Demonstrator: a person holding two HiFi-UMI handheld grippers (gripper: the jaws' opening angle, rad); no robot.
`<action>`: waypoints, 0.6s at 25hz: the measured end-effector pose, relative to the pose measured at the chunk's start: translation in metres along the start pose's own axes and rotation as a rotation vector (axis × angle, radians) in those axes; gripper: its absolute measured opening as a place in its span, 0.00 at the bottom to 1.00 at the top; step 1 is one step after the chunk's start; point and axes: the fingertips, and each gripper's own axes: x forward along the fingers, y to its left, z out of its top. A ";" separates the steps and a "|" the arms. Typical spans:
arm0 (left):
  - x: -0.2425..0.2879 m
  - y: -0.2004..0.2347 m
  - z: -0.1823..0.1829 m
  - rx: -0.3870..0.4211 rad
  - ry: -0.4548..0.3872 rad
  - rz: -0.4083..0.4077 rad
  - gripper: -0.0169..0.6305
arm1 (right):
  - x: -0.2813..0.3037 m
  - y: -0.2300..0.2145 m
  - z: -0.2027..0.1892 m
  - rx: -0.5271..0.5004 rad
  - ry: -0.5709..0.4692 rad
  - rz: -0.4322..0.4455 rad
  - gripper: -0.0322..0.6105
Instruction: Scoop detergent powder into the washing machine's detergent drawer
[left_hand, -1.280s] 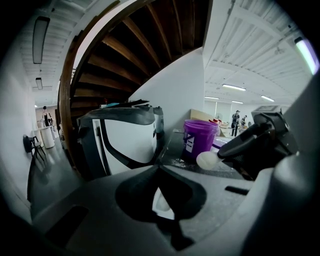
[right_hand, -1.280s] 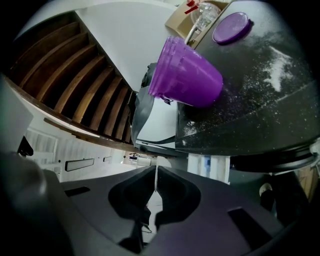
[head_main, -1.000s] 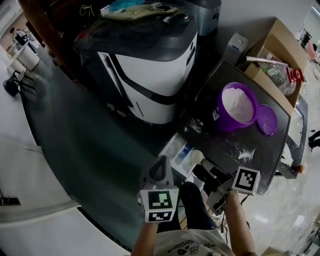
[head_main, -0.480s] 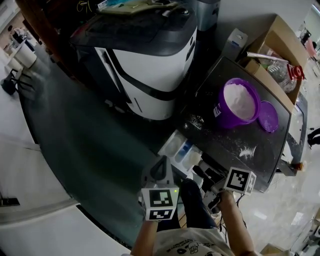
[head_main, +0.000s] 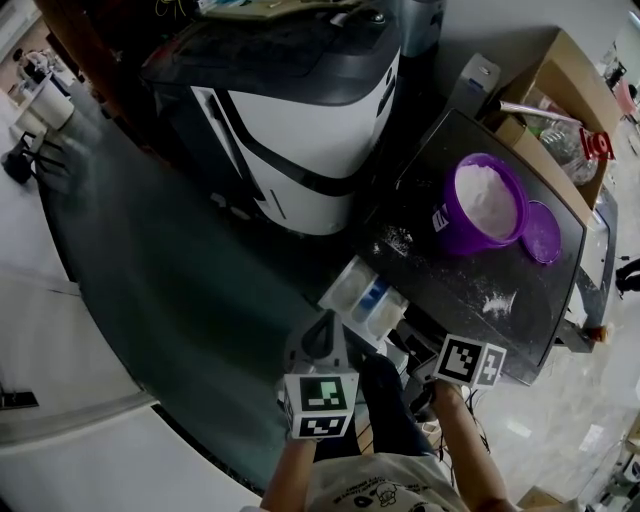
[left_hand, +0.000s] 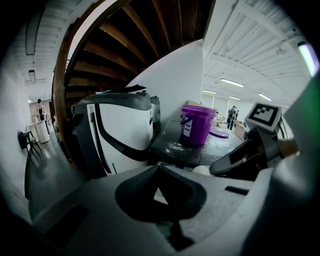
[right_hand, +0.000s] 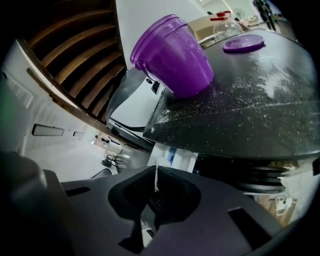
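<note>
Dim, underexposed head view; white ceiling strip lights (left_hand: 236, 82) glow in the left gripper view; both gripper views bend strongly, corners black, foreground blurred

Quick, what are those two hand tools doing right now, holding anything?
Left tool: closed, holding nothing.
Right tool: closed, holding nothing.

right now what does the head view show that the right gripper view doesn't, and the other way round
Only the head view: the white powder heaped inside the purple tub, seen from above. Only the right gripper view: the right gripper with its jaws together, nothing between them. Both: the tub, its purple lid lying beside it, the dark table dusted with spilled powder, and the pulled-out detergent drawer.
</note>
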 end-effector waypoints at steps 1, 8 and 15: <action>0.000 0.001 0.000 0.000 0.000 0.002 0.03 | 0.002 -0.001 -0.001 -0.017 0.003 -0.011 0.08; 0.000 0.002 -0.002 -0.010 0.004 0.007 0.03 | 0.009 -0.008 -0.004 -0.157 0.023 -0.090 0.08; 0.002 0.002 -0.005 -0.016 0.013 0.007 0.03 | 0.016 -0.008 -0.004 -0.411 0.037 -0.180 0.08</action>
